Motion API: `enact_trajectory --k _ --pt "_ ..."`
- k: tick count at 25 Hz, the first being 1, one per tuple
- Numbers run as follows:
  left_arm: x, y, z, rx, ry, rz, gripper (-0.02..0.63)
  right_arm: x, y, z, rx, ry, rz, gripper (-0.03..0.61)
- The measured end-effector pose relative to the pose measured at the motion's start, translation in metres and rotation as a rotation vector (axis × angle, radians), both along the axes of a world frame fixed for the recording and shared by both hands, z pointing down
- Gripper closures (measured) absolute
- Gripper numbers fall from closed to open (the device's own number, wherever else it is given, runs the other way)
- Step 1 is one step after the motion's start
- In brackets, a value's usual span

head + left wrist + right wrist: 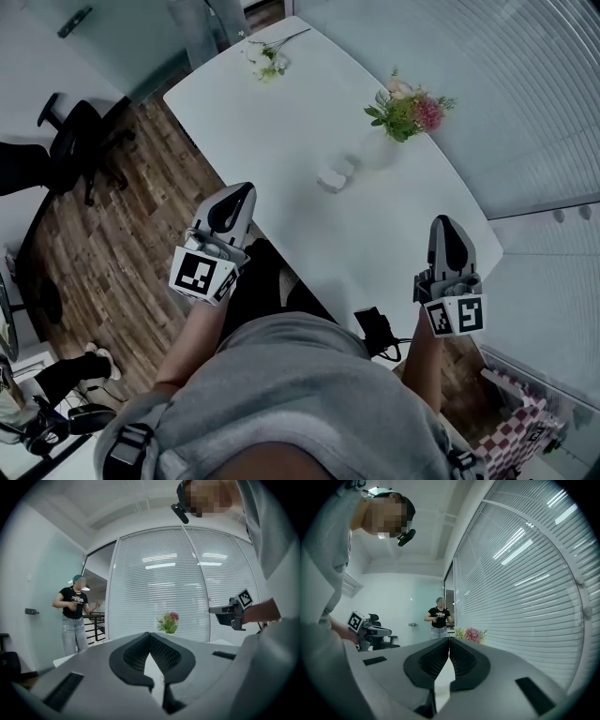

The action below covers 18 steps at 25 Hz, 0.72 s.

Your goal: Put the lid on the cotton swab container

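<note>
Field note: I am holding both tongs level at the near edge of the white table (281, 122). The left tongs (244, 191) and right tongs (442, 225) are both clenched on nothing. The cotton swab container (336, 176) is sitting mid-table, just beside the flower vase (379, 150) and well apart from both tongs.

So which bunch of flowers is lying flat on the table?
The pale sprig, lying loose at the far end of the table. The pink bunch stands upright in a vase.
</note>
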<state>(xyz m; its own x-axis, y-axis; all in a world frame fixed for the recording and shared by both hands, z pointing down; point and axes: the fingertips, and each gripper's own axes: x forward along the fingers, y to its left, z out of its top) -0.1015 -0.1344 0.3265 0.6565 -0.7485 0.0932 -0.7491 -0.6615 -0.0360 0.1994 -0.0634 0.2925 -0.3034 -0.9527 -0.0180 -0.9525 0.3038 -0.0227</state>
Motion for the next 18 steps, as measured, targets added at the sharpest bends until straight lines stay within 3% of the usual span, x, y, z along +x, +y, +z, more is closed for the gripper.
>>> enact_trajectory --k 8,14,18 --pt "0.005 -0.038 -0.004 -0.016 -0.004 0.140 0.607 -0.015 -0.014 -0.009 0.005 -0.003 0.094 0.552" --pt "0.019 -0.063 -0.006 -0.018 0.016 0.304 0.607 -0.031 -0.015 -0.014 -0.002 0.014 0.159 0.552" --pt "0.032 -0.071 0.000 -0.041 -0.013 0.395 0.607 -0.033 -0.012 -0.014 -0.019 0.022 0.214 0.552"
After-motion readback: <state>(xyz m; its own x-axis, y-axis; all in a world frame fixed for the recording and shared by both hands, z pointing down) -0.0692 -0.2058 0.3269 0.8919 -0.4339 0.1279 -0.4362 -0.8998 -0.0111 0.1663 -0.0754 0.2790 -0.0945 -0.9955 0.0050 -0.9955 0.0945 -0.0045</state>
